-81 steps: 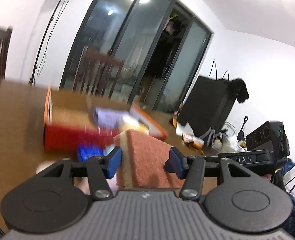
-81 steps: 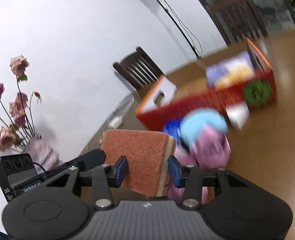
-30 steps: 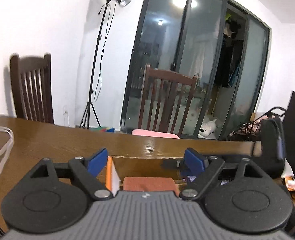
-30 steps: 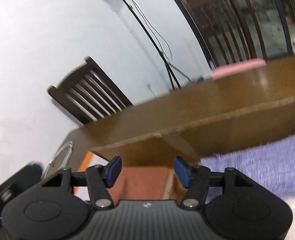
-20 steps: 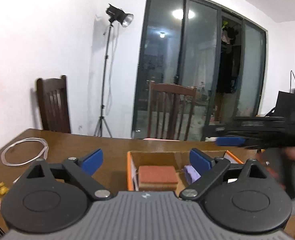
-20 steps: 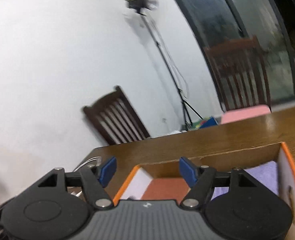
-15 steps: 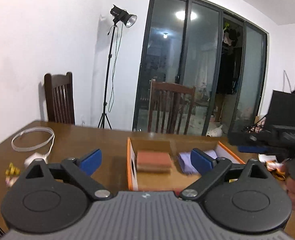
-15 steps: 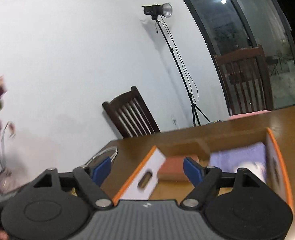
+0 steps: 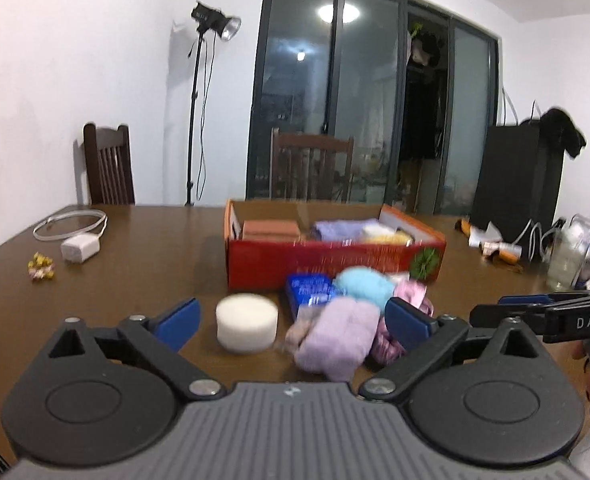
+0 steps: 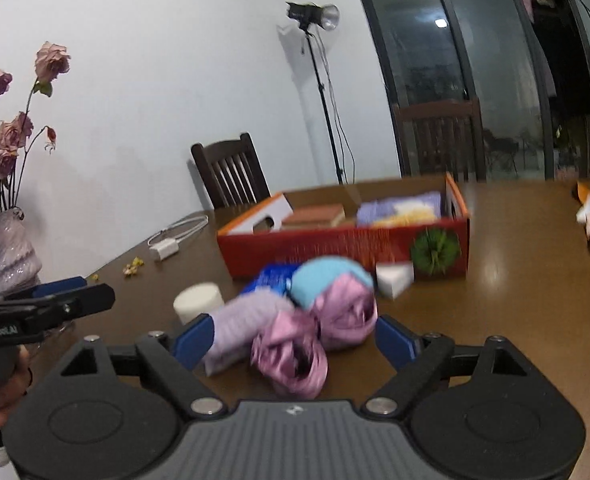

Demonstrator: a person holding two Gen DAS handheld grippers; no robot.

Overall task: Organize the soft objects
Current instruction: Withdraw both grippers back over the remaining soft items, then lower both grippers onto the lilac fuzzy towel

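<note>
- The brown wooden table (image 9: 143, 264) is glossy and fills the lower part of both views; a white wall (image 9: 95, 80) stands behind it, with dark glass sliding doors (image 9: 335, 120) to the right.
- A red-and-orange cardboard box (image 9: 327, 258) sits open near the table's middle — inside it lie a rust-red sponge block (image 9: 270, 229) at the left end and a folded lavender cloth (image 9: 337, 229) beside it.
- In front of the box lies a loose heap: a white round foam puck (image 9: 247, 322), a pale purple soft roll (image 9: 337, 338), a light blue soft ball (image 9: 362, 285), a blue packet (image 9: 309, 290) and pink ribbon yarn balls (image 10: 319, 332).
- The left gripper (image 9: 291, 320) is empty, its jaws opening wide, with the puck and the purple roll seen beyond them (not touched).
- The right gripper (image 10: 295, 338) is empty too — its jaws are opening, with the pink yarn lying on the table beyond them.
- Two dark wooden chairs (image 9: 109, 164) stand at the far edge, with a studio light on a stand (image 9: 211, 24) between them.
- A white charger with cable (image 9: 79, 246) lies at the left of the table; dried pink roses in a vase (image 10: 5, 240) stand nearer, in the right wrist view.
</note>
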